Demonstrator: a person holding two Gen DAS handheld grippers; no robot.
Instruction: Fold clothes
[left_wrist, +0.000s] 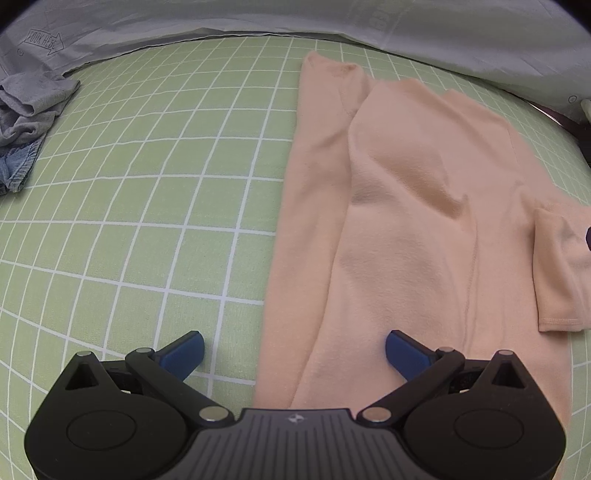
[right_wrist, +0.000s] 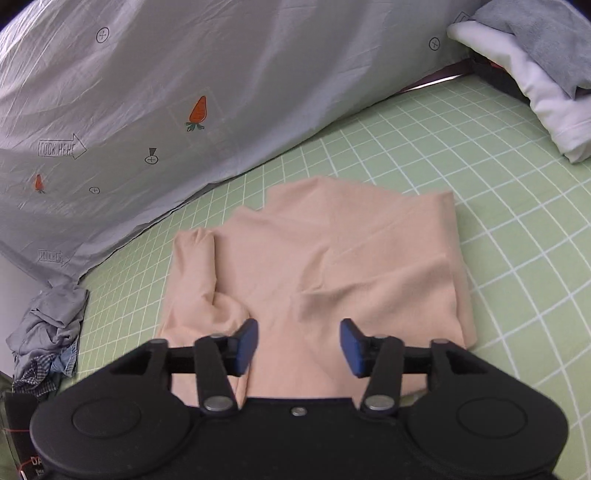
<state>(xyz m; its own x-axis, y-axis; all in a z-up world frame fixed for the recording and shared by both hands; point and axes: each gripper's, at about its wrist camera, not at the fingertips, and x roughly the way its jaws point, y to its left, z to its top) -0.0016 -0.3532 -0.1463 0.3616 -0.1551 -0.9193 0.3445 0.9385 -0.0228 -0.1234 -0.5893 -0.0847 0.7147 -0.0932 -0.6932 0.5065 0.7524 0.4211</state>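
A peach shirt (left_wrist: 417, 206) lies partly folded on the green grid mat (left_wrist: 147, 206), its left side turned over the body and a short sleeve (left_wrist: 557, 273) sticking out at the right. My left gripper (left_wrist: 294, 354) hangs wide open above the shirt's near left edge, nothing between its blue pads. In the right wrist view the same peach shirt (right_wrist: 332, 266) lies flat on the mat (right_wrist: 517, 221). My right gripper (right_wrist: 299, 345) hovers over its near part, jaws apart, with no cloth pinched between the pads.
A grey printed sheet (right_wrist: 147, 110) rises behind the mat. A crumpled grey and blue pile of clothes (left_wrist: 26, 122) lies at the mat's left edge, seen too as clothes pile (right_wrist: 48, 332). White and grey folded garments (right_wrist: 535, 74) sit at the far right.
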